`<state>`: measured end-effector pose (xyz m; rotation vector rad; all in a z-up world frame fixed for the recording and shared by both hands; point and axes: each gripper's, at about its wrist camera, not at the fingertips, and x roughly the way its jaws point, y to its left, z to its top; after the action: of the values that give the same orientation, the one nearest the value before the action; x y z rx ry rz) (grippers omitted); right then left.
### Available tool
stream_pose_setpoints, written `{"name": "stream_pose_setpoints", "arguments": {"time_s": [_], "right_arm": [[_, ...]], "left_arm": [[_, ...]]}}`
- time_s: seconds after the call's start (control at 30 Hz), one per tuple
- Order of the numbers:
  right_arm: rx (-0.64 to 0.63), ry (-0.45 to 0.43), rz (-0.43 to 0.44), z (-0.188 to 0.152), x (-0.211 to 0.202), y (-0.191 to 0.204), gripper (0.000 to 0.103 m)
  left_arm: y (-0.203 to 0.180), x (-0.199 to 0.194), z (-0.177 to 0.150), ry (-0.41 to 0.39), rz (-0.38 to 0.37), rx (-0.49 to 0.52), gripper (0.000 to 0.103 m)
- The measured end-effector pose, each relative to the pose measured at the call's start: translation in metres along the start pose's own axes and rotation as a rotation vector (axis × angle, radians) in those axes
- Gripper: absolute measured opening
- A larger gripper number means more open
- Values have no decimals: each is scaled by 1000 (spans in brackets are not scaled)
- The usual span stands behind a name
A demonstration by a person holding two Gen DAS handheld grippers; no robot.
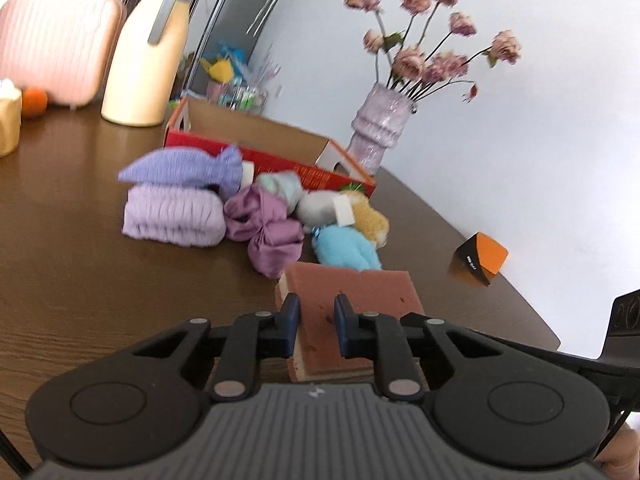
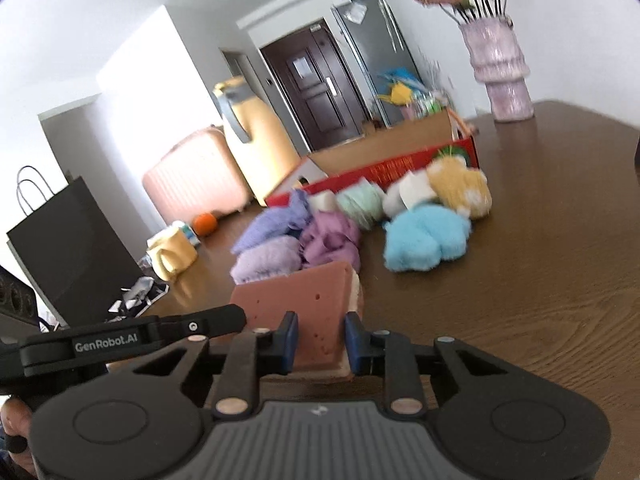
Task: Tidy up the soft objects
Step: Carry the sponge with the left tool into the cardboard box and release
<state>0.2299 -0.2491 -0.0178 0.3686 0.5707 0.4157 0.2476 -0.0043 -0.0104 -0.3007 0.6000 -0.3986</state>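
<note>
A reddish-brown sponge (image 1: 352, 292) with a pale underside is held tilted above the brown table (image 1: 80, 280). My left gripper (image 1: 317, 316) is shut on one end of it. My right gripper (image 2: 321, 334) is shut on the other end of the sponge (image 2: 304, 296). Beyond it lies a pile of soft things: purple folded cloths (image 1: 176, 208), a mauve knotted cloth (image 1: 264, 232), a blue plush (image 1: 348, 248), a yellow plush (image 2: 460, 188). Behind the pile stands an open red cardboard box (image 1: 280, 152), which also shows in the right wrist view (image 2: 400, 148).
A purple vase with dried flowers (image 1: 380, 128) stands behind the box. A cream thermos (image 1: 148, 56), a pink case (image 1: 56, 44) and an orange (image 1: 34, 101) are at the far left. An orange-black block (image 1: 478, 258) sits near the table edge. A black bag (image 2: 68, 248) stands at left.
</note>
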Motion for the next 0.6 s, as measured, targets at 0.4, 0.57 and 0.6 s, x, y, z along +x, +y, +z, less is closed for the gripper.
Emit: {"name": "stream_pose_setpoints", "arguments": {"time_s": [0.4,0.57,0.6], "right_arm": [[41,-72,79,90,31,10,24],[12,-91,119,179,78,14,23],[2,-93,115,197,89,15,23]], "left_arm": [[-1,12,89,-123,28,61,19],[16,52,188,-118,29,29,18],[19,61,205,-112,27,27,18]]}}
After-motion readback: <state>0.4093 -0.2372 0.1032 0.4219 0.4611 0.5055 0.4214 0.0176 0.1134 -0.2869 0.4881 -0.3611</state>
